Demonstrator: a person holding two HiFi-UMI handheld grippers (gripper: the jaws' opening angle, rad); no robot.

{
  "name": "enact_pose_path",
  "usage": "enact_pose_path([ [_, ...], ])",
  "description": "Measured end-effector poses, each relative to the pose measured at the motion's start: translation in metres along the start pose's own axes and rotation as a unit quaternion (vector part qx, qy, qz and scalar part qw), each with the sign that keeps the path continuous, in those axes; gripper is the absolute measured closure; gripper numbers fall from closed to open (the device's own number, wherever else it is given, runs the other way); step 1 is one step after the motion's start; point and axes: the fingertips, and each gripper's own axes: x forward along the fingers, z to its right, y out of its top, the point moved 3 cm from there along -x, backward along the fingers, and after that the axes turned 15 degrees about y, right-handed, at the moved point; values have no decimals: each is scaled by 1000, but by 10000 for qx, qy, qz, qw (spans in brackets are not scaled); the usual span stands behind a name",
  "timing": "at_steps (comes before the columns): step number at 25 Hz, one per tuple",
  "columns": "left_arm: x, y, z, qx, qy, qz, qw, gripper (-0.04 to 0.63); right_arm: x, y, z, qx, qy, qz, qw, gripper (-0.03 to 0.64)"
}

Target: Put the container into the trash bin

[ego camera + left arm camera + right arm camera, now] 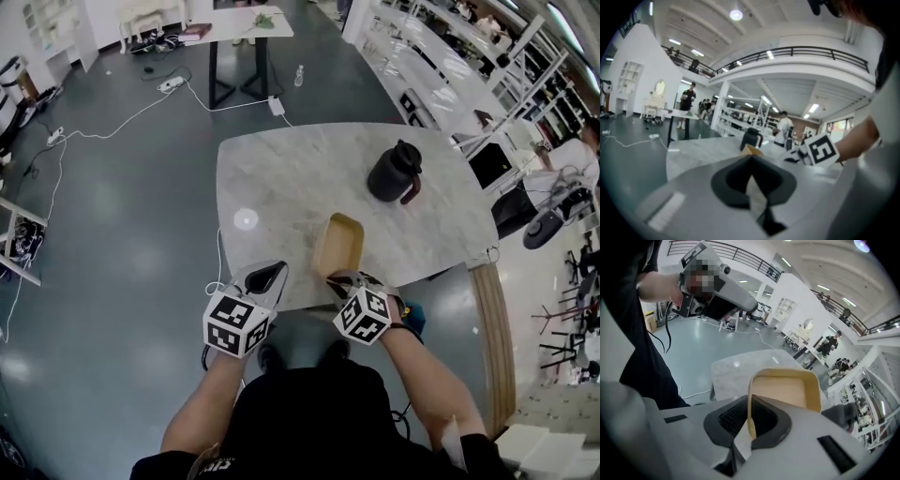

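A: Container [338, 246], where?
B: Lower centre of the head view. Tan, shallow, rounded corners, open side up. It lies over the near edge of the marble tabletop [281, 178], long axis running away from the person. Cannot tell whether its far end touches the stone.

A: Held?
B: Yes. The right gripper [339, 279] has the near short rim. In the right gripper view its fingers [729, 420] are closed narrow on the thin wall, left pad outside, right pad inside the tray.

A: The other one?
B: The left gripper [272, 273] is just left of the container's near end and not touching it. In the left gripper view its fingers [733, 180] meet at the tips with nothing between them. A corner of the container shows just above the tips.

A: Anything else on the tabletop?
B: A black jug [394, 172], upright, up and right of the container and apart from it.

A: Surroundings?
B: Glossy grey floor [112, 234] fills the left of the head view, with white cables [122, 117] trailing across its upper left. The person's forearms [427, 375] come in from the bottom edge.
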Motion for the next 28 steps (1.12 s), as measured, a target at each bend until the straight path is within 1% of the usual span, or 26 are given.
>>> enact_pose_path([
  [3, 18, 10, 34, 196, -396, 22, 9990, 589, -31, -32, 0, 417, -304, 64, 9986, 608],
  [5, 33, 9, 62, 281, -607, -7, 9978, 589, -49, -63, -1, 669, -476, 80, 9966, 608],
  [10, 68, -4, 151, 497, -1097, -205, 9925, 589, -96, -158, -15, 1354, -840, 134, 9871, 608],
  [14, 104, -18, 229, 754, -1563, -425, 9839, 589, -122, -242, -25, 1966, -1019, 180, 9750, 607],
  [17, 131, -27, 289, 884, -1815, -617, 9775, 589, -139, -304, -38, 2366, -1026, 214, 9659, 607],
  [22, 174, -42, 388, 1114, -2270, -810, 9641, 589, -154, -397, -64, 2853, -907, 165, 9540, 607],
  [25, 201, -51, 431, 1130, -2458, -960, 9579, 589, -153, -443, -70, 3124, -815, 115, 9464, 607],
  [28, 219, -66, 464, 1279, -2642, -1150, 9490, 589, -144, -475, -79, 3390, -663, 134, 9384, 607],
])
